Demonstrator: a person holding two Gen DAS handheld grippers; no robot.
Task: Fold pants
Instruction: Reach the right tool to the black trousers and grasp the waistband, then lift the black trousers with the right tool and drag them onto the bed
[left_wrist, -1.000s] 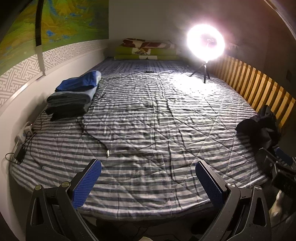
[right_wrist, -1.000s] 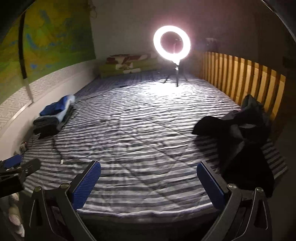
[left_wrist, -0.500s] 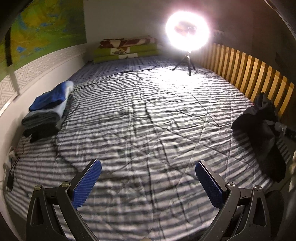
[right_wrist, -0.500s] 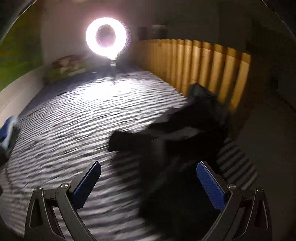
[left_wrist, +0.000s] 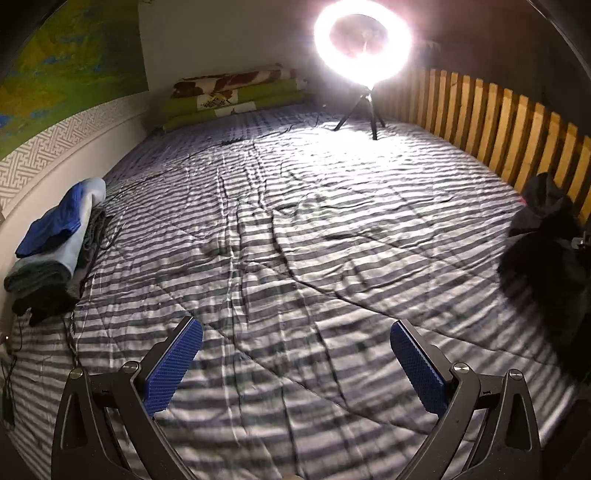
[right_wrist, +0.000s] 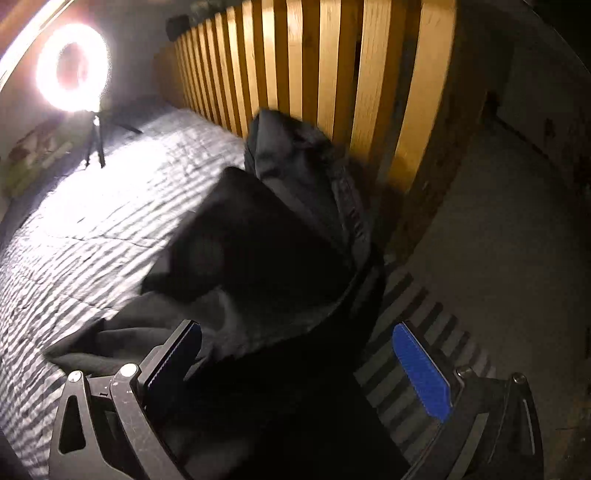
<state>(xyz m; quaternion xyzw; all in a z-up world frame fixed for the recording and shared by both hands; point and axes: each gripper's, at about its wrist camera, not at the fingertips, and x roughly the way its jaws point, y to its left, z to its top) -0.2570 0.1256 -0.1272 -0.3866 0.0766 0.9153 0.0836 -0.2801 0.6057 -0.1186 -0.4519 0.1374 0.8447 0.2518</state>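
Observation:
Crumpled black pants (right_wrist: 280, 258) lie in a heap at the bed's right edge, against the wooden slats. My right gripper (right_wrist: 295, 354) hovers open just over the heap, its blue pads (right_wrist: 421, 369) wide apart with dark cloth below and between them. In the left wrist view the same pants (left_wrist: 546, 251) sit far right. There my left gripper (left_wrist: 295, 358) is open above the striped bedspread (left_wrist: 295, 221), holding nothing.
A stack of folded clothes (left_wrist: 55, 251) rests by the left wall, with cables near it. A bright ring light (left_wrist: 362, 40) on a tripod stands at the bed's far end. Wooden slats (right_wrist: 332, 74) line the right side. Rolled bedding (left_wrist: 236, 92) lies at the head.
My right gripper has swung right and come close over the black pants. The left gripper has turned right and moved forward over the bed. Both stay open.

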